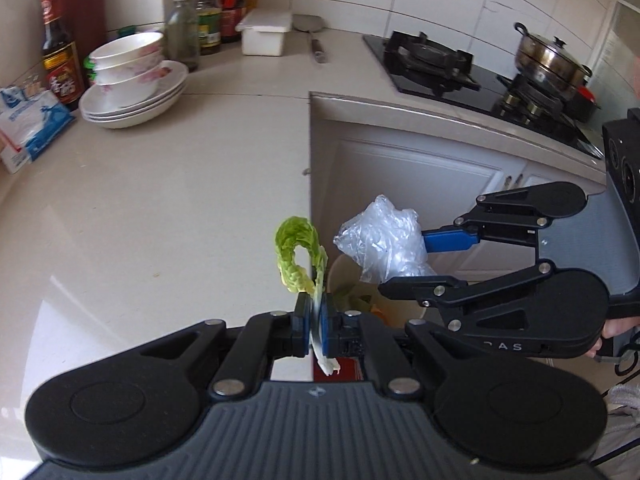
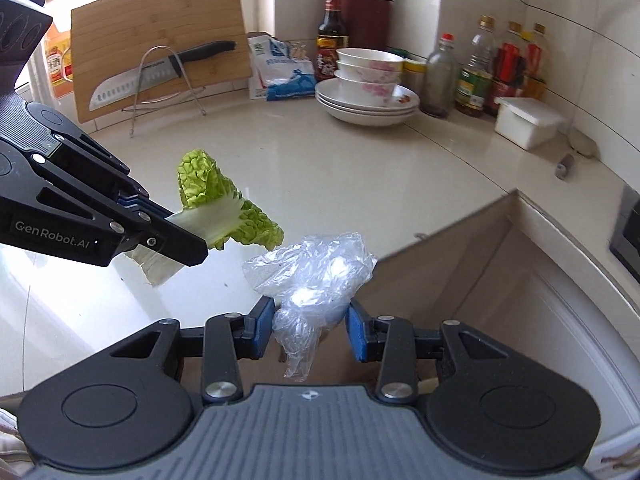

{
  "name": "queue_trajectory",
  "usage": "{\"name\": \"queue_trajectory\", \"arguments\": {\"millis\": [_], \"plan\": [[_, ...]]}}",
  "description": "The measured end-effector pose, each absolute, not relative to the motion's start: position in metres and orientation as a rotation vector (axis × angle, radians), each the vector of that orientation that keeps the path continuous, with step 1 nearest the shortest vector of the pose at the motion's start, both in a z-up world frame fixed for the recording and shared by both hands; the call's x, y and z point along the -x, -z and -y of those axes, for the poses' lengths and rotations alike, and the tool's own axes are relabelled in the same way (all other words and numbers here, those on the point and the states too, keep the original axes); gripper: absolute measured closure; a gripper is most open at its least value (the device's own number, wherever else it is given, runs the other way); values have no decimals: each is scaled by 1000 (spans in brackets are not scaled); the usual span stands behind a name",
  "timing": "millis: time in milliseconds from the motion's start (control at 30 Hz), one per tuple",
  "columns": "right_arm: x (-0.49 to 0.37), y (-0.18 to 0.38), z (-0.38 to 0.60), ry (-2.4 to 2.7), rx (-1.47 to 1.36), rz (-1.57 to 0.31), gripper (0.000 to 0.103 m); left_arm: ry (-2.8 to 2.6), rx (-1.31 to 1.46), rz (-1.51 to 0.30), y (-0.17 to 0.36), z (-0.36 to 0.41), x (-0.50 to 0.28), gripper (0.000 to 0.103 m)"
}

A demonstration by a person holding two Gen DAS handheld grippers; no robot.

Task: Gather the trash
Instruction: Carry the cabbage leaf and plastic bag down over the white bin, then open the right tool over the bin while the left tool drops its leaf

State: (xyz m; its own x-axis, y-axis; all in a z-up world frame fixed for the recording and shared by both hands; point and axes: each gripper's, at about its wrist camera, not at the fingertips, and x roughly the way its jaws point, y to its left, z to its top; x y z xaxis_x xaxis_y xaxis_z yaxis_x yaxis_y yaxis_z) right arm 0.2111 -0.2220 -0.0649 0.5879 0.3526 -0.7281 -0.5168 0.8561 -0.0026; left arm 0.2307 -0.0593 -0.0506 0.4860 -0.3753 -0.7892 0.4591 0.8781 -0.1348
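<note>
Starting at the left, a stack of floral bowls on plates (image 1: 132,84) stands on the cream desk (image 1: 160,200), with sauce bottles (image 1: 60,64) behind it against the tiled wall. The left claw (image 1: 316,324) is clamped on the white stalk of a cabbage leaf (image 1: 298,254), whose green curled end rises above the pads at the desk's edge. Just beyond the leaf and lower, a pale bin (image 1: 400,308) holds green scraps. To the right of the leaf, the right claw (image 2: 310,326) holds a crumpled clear plastic bag (image 2: 312,276); its blue pads (image 2: 262,326) press the bag from both sides, with the bulk of the plastic bulging above them. Leaf and bag are near each other, not touching. Farther right, a steel lidded pot (image 1: 550,60) sits on the black gas hob (image 1: 480,80).
</note>
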Motion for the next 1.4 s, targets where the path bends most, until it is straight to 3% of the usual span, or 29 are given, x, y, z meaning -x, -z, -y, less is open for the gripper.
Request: {"name": "queue_trajectory", "arguments": {"millis": [600,1233,1300,1333,1367,1400], "plan": [[-205,108,343,-159,69,-894,59,781,-221,-945,76,188,-278,100],[-309,257,404,-130,-8,-1123,58,684,-244,-986,99,217,-322,100],[-316,269,404,-156,-21,-1151,57,678,-247,-992,102,217,-326,100],[-318,274,404,-155,-26,-1159,48,676,-249,-994,103,218,-327,100],[-320,278,403,-158,-29,-1167,31,674,-250,-996,105,218,-328,100],[-321,281,402,-155,-30,-1166,25,671,-251,-999,106,218,-330,100]]}}
